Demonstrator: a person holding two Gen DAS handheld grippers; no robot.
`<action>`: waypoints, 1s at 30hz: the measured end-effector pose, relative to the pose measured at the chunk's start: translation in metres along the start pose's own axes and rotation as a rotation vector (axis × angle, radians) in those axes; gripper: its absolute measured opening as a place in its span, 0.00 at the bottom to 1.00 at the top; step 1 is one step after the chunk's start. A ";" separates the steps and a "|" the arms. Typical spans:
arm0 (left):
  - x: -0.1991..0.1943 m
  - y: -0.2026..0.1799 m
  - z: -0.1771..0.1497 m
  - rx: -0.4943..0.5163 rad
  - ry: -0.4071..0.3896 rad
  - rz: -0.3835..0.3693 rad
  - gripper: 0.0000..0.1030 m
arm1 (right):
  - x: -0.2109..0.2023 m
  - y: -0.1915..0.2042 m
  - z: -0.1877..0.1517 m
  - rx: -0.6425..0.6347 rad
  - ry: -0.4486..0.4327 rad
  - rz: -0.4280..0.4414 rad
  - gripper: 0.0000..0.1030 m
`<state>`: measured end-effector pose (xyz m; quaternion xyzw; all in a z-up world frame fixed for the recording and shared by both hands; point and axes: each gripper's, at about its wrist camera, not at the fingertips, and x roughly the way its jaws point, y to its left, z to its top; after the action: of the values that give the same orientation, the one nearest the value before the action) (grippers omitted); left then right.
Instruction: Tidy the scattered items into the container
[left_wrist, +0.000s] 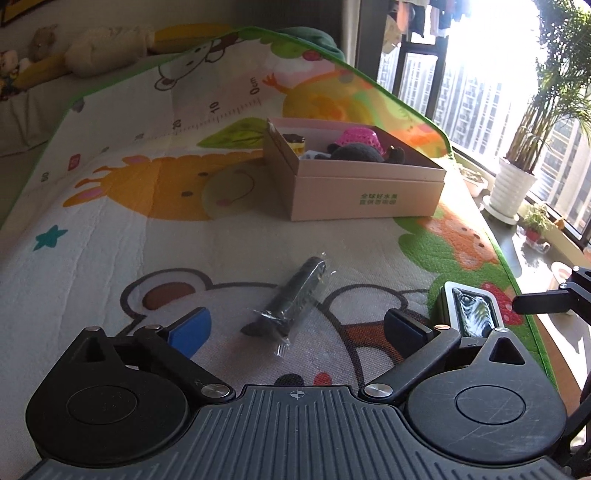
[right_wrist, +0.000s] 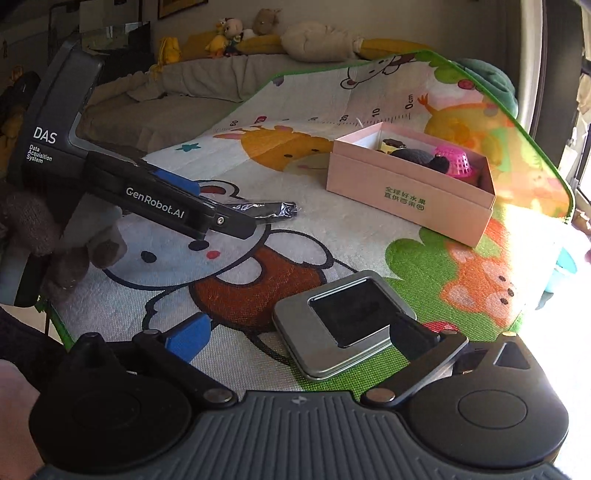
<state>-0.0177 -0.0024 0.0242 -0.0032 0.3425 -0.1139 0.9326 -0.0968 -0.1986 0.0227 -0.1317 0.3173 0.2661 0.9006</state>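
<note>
Left hand-held gripper (left_wrist: 295, 328): released, fingers either side of the wrapped black item (left_wrist: 291, 299), short of the pink box (left_wrist: 354, 184). Right hand-held gripper (right_wrist: 299, 339): released over the metal tin (right_wrist: 343, 325), nearer than the box.

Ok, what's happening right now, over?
Both grippers open, left gripper over wrapped dark item. Right gripper at tin. Pink box unobstructed.

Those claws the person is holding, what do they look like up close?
Each claw, left claw and right claw, has black linkage arms on round black hubs, a ribbed grey body and blue-padded fingers. The left one's side reads "GenRobot.AI" and "DAS Data Acquisition System". No cables show.
</note>
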 end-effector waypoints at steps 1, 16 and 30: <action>0.000 0.000 -0.002 0.001 0.009 0.003 0.99 | 0.002 -0.002 0.001 -0.027 -0.003 -0.014 1.00; 0.006 -0.013 -0.016 0.031 0.046 -0.055 1.00 | 0.010 -0.027 -0.009 0.174 0.096 0.233 1.00; 0.001 0.015 -0.014 -0.066 0.036 0.051 1.00 | 0.005 0.011 0.015 0.035 -0.030 0.174 1.00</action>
<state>-0.0226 0.0132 0.0120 -0.0233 0.3626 -0.0787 0.9283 -0.0924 -0.1812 0.0305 -0.0841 0.3185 0.3397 0.8810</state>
